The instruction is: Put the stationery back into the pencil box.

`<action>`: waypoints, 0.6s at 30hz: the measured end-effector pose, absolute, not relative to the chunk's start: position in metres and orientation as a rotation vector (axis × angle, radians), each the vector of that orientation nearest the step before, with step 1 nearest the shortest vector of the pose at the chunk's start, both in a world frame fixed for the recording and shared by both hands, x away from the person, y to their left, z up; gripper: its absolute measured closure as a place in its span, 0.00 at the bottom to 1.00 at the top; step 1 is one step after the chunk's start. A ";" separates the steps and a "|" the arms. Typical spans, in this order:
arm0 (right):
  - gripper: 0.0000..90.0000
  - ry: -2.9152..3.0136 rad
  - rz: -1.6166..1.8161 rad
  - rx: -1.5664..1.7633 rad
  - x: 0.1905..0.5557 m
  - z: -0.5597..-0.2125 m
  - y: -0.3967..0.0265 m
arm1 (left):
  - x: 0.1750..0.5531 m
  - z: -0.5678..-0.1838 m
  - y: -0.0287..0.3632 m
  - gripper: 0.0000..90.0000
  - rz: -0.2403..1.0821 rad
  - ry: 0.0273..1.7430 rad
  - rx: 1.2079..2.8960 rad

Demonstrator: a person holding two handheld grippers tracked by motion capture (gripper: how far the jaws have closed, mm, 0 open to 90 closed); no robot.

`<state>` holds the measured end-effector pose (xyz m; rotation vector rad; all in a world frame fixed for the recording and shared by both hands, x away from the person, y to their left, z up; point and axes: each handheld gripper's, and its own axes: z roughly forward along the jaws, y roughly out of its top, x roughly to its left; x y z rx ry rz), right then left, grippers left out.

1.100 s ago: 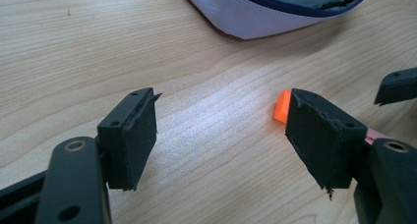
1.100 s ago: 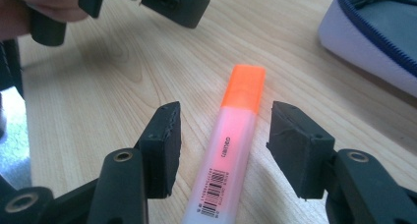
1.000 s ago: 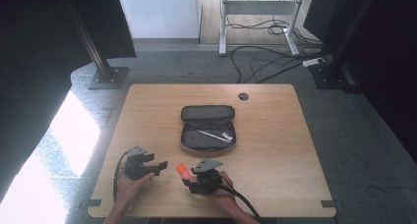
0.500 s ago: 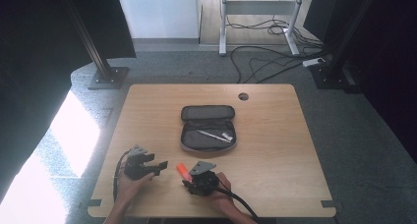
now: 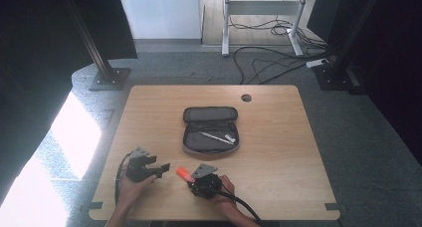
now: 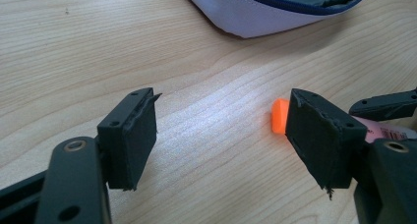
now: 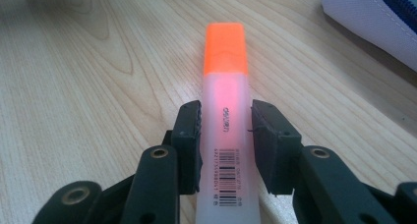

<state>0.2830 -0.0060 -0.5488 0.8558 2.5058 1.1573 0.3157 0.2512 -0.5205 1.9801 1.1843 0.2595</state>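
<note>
We see a translucent pale-pink highlighter pen with a bright orange cap (image 7: pixel 225 135) lying near the front edge of the light wooden table (image 5: pixel 278 152), on our side of the open grey zipped pencil case (image 5: pixel 210 136) and well apart from it. Its long axis runs straight out from between the 2 black jaws of the right gripper (image 7: pixel 225 140), cap end pointing away from that gripper and toward the left gripper (image 6: pixel 221 135). Along the barrel we read a small black brand word, too blurred to spell out, and below it a barcode with tiny digits. The right gripper's jaws have just been closing, with the pen's barrel between them; whether the pads yet press it we cannot tell. The left gripper's 2 jaws stand spread, nothing between them, the orange cap just beyond 1 jaw.
</note>
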 end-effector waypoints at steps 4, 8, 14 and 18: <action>0.73 2.505 1.149 0.852 0.283 -0.548 -0.006 | 0.316 -0.520 0.252 0.32 0.259 1.184 1.979; 0.73 2.509 1.153 0.853 0.283 -0.548 -0.007 | 0.316 -0.520 0.252 0.31 0.263 1.186 1.975; 0.73 2.504 1.179 0.848 0.283 -0.544 -0.012 | 0.316 -0.520 0.252 0.32 0.259 1.188 1.973; 0.73 2.488 1.209 0.849 0.283 -0.538 -0.017 | 0.315 -0.520 0.253 0.32 0.260 1.187 1.971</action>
